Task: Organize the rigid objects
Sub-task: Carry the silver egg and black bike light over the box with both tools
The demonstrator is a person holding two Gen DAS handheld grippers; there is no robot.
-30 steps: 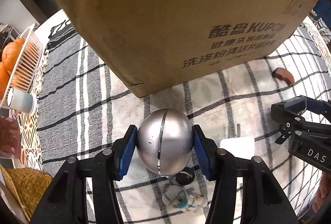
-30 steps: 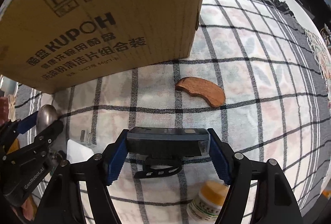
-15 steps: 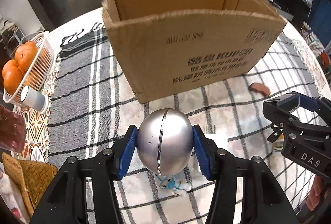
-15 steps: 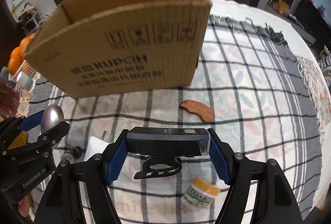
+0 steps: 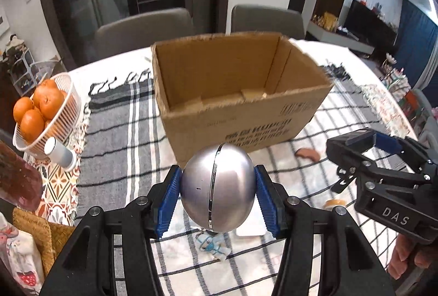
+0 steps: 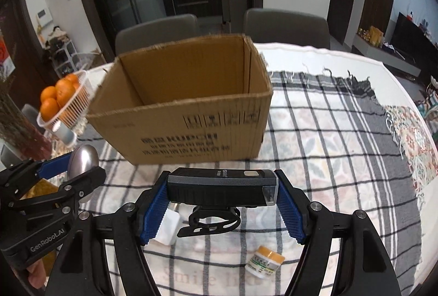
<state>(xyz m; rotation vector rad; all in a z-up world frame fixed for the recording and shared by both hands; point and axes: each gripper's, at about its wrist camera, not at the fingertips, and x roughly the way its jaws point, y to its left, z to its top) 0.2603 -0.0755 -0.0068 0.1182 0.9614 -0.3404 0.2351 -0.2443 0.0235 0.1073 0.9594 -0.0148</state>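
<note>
My left gripper (image 5: pixel 217 196) is shut on a silver metal ball (image 5: pixel 217 190), held above the checked cloth in front of an open cardboard box (image 5: pixel 241 115). My right gripper (image 6: pixel 222 205) is shut on a black bike light (image 6: pixel 221 188) with a strap mount hanging under it, also held up in front of the box (image 6: pixel 191 129). The box looks empty inside. The right gripper shows at the right of the left wrist view (image 5: pixel 383 175); the left gripper shows at the left of the right wrist view (image 6: pixel 54 186).
On the cloth lie a brown curved wooden piece (image 5: pixel 308 153), a white flat block (image 6: pixel 169 227), a small yellow-capped jar (image 6: pixel 264 260) and a little figurine keychain (image 5: pixel 212 245). A white basket of oranges (image 5: pixel 43 110) and a small cup (image 5: pixel 58 155) stand at the left. Two chairs stand behind the table.
Both grippers have risen and pulled back with their objects. The box, which filled the views a second ago, now shows from above with its open top and inside visible.
</note>
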